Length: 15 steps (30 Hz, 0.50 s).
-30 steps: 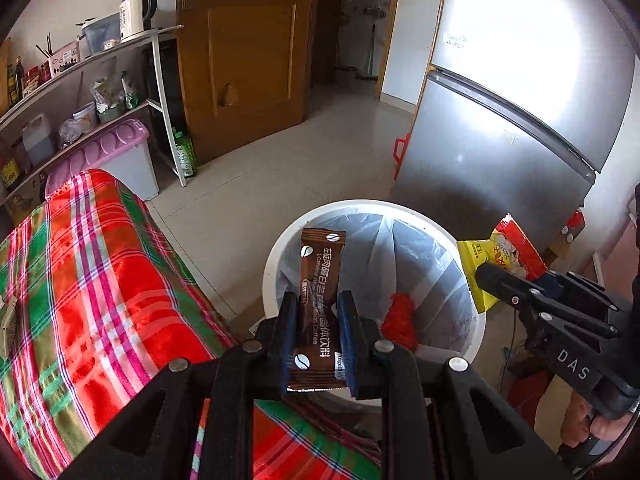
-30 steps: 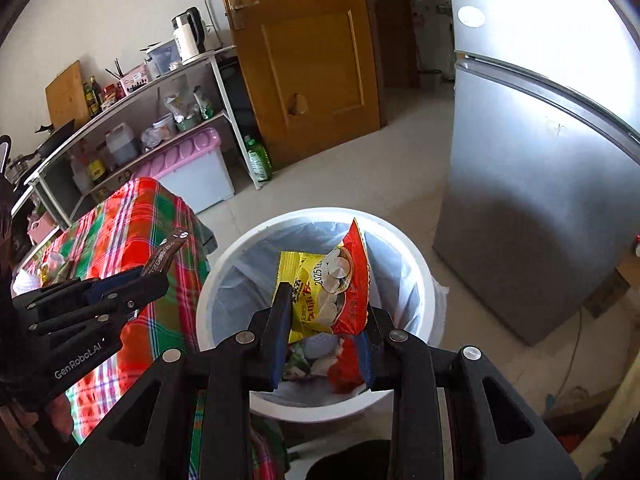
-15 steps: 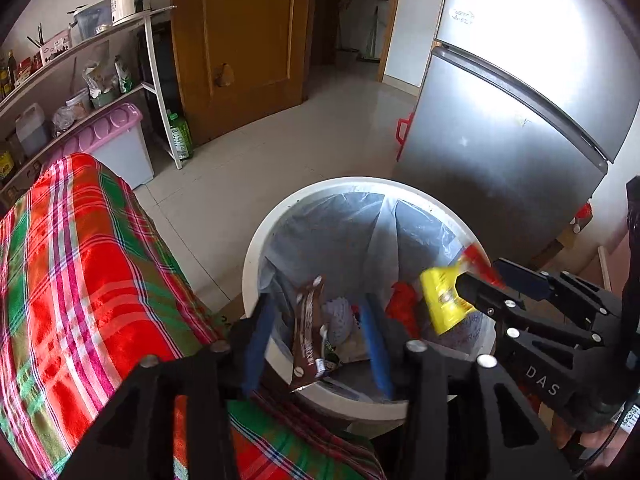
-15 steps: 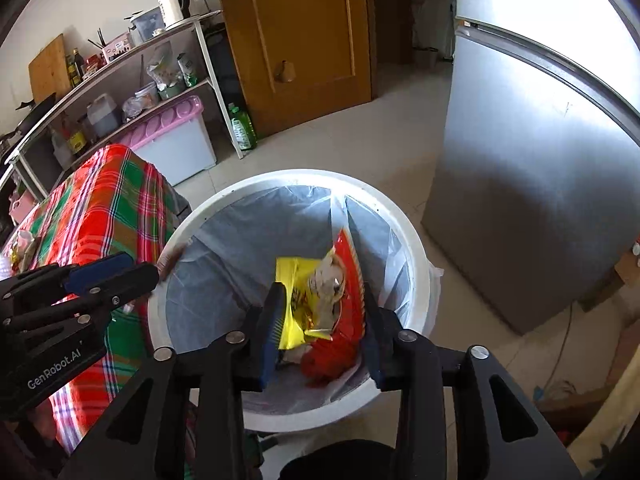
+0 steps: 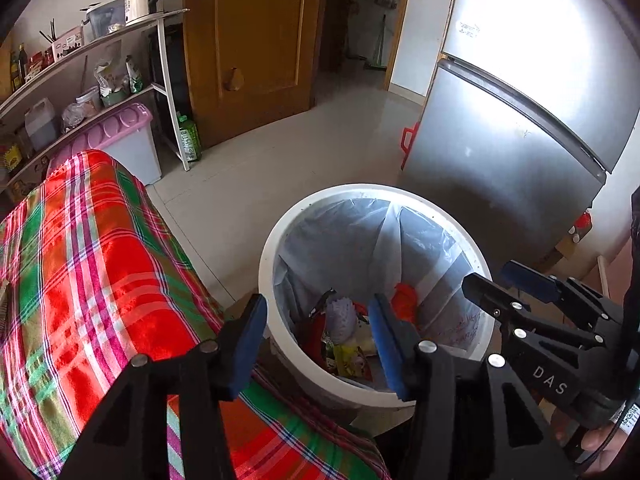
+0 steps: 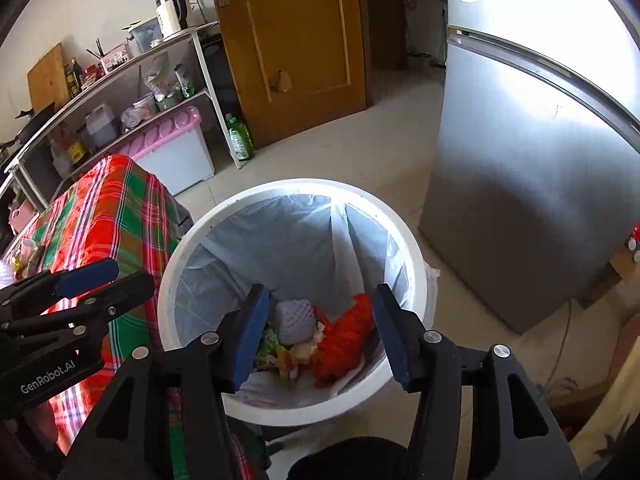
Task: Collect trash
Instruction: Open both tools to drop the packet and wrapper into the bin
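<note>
- I am holding the left hand-held gripper [image 5: 316,336] over the near rim of the round white plastic bin with a clear liner [image 5: 280,240]; its blue pads are standing well apart with nothing between them.
- I am watching the trash lying at the bottom of that bin: a pale foam fruit net [image 6: 294,316], a crumpled red wrapper [image 6: 344,336] and yellow-green snack packets [image 6: 276,348] beside it.
- I am keeping the right hand-held gripper [image 6: 316,332] above the bin mouth; its jaws are opening wider and nothing is caught in them.
- I am judging the risks from here: the two tools are hanging close together over one opening, so a careless pull back could knock them against each other or clip the rim and tip the bin; the liner could snag on a pad and lift out.
- I am seeing the surface draped in a red and green plaid cloth [image 5: 92,272] just beside the bin on the left, with small items at its far end too blurred to name.
- I am also noting the metal shelving with a white kettle [image 6: 170,10], a pink-lidded storage box [image 6: 168,144], a brown wooden door [image 6: 288,52] and a silver fridge [image 6: 532,160] around a pale tiled floor [image 5: 280,160].
</note>
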Tool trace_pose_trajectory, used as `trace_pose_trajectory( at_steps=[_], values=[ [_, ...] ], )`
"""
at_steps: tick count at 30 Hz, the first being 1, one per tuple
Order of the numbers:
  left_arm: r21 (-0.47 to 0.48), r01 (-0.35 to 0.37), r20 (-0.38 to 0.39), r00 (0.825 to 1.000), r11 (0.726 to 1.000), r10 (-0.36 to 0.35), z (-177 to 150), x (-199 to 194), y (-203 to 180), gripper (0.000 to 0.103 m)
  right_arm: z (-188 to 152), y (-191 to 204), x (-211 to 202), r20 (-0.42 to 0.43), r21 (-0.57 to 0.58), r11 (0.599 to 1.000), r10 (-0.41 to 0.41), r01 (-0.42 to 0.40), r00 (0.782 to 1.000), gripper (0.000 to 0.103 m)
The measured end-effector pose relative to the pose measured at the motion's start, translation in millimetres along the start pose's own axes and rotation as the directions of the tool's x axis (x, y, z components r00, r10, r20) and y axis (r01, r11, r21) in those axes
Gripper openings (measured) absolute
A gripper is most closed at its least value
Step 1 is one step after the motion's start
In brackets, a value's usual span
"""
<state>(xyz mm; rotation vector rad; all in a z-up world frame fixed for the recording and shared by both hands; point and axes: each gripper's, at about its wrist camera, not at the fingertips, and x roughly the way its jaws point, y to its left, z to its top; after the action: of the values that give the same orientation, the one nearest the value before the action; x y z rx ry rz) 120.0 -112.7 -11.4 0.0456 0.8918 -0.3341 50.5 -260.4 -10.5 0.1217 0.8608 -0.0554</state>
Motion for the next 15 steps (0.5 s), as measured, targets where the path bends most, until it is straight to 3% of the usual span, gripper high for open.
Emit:
trace_pose_trajectory(
  at_steps=[4,15],
  values=[
    [0.012,-0.04,0.038,0.999,0.999,0.04,-2.7,-14.8,4.1,0.057,0.8,5.1,-10.9,0.021,0.005,1.0,0.008,-0.008,1.0,0.055],
    [-0.051,-0.049,0.089,0.995,0.998,0.053,-12.6,-50.2,34.9,0.057,2.0,37.3,-31.0,0.059,-0.028,0.999,0.035,-0.034,0.998,0.055]
  ],
)
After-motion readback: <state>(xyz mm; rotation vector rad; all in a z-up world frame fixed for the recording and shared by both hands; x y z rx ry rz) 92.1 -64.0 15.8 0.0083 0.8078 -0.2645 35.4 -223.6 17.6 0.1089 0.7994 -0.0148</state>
